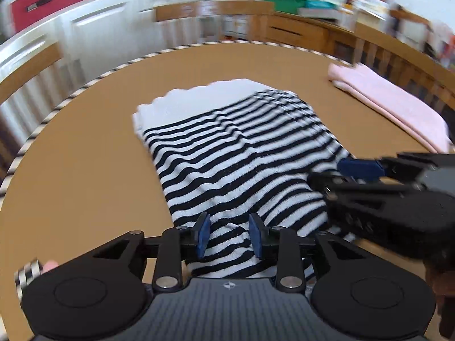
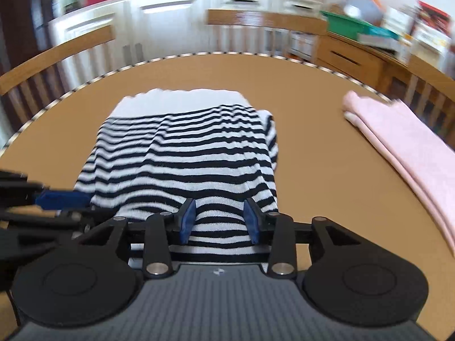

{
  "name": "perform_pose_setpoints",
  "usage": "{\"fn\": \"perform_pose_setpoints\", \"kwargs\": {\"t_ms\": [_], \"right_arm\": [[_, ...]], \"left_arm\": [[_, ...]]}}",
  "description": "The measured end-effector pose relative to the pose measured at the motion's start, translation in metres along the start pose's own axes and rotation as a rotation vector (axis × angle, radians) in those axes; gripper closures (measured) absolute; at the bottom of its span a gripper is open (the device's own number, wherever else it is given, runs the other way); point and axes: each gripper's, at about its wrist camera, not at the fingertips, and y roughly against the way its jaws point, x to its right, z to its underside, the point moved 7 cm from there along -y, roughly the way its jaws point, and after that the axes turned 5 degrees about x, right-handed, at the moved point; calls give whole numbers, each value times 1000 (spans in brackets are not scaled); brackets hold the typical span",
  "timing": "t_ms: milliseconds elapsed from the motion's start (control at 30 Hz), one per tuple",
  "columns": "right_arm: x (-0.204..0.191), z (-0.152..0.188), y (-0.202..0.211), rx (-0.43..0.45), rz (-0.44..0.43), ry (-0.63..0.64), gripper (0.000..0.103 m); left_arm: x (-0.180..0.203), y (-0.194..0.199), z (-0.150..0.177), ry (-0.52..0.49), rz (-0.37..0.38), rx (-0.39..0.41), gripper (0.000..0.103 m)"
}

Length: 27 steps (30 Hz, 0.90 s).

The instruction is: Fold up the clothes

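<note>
The left hand-held gripper [image 1: 229, 234] and right hand-held gripper [image 2: 219, 220] are spread astride the striped shirt's [image 1: 227, 153] near hem; its long axis runs straight ahead across the desk [image 1: 85, 156].

A black-and-white striped knit garment [image 1: 236, 159] with a plain white far end lies partly folded and rumpled on the tan tabletop [image 1: 85, 170]. A folded pale pink cloth [image 2: 409, 142] rests well apart, to its right.

shirt [image 1: 233, 153]: middle of the table [image 1: 85, 153]
towel [image 1: 389, 108]: on the table, right of the shirt, apart from it
chairs [image 2: 57, 56]: behind the table's far edge
cabinets [image 2: 170, 8]: behind the chairs
</note>
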Motion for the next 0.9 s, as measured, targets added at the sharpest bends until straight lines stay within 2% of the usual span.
{"fn": "perform_pose_setpoints", "kwargs": {"t_ms": [33, 67, 100, 167, 200, 233, 267, 300, 367, 500, 567, 600, 667, 800, 900], "right_arm": [[-2, -2, -1, -11, 33, -3, 58], [-4, -5, -1, -26, 75, 2, 55], [-7, -8, -1, -40, 116, 7, 49], [-8, -15, 16, 1, 209, -67, 49], [-8, -15, 33, 56, 243, -155, 43], [-7, -13, 51, 110, 260, -264, 26], [-6, -6, 68, 150, 253, -379, 18], [-6, 3, 82, 179, 227, -485, 14], [-5, 22, 104, 208, 184, -638, 14], [0, 53, 118, 215, 143, -834, 16], [2, 63, 114, 206, 117, -891, 25], [2, 67, 111, 193, 107, -915, 33], [0, 74, 102, 170, 100, -965, 34], [-9, 84, 93, 163, 102, -1092, 33], [-13, 92, 83, 189, 102, -1228, 33]], "left_arm": [[-3, 0, 0, -43, 16, -6, 55], [-8, -1, -1, -74, 22, -15, 36], [-15, 1, -2, -85, 40, -17, 29], [-28, 8, -8, -88, 116, -3, 29], [-35, 14, -11, -93, 158, 10, 28], [-40, 18, -16, -111, 190, 19, 25], [-43, 21, -21, -146, 210, 23, 21], [-45, 22, -26, -190, 228, 33, 21], [-45, 22, -38, -278, 257, 59, 20], [-44, 10, -53, -388, 276, 55, 17], [-46, 1, -58, -422, 289, 30, 17], [-47, -3, -60, -437, 297, 19, 17], [-48, -12, -65, -467, 317, 0, 17], [-54, -21, -77, -527, 389, 4, 17], [-64, -32, -91, -556, 503, -3, 17]]}}
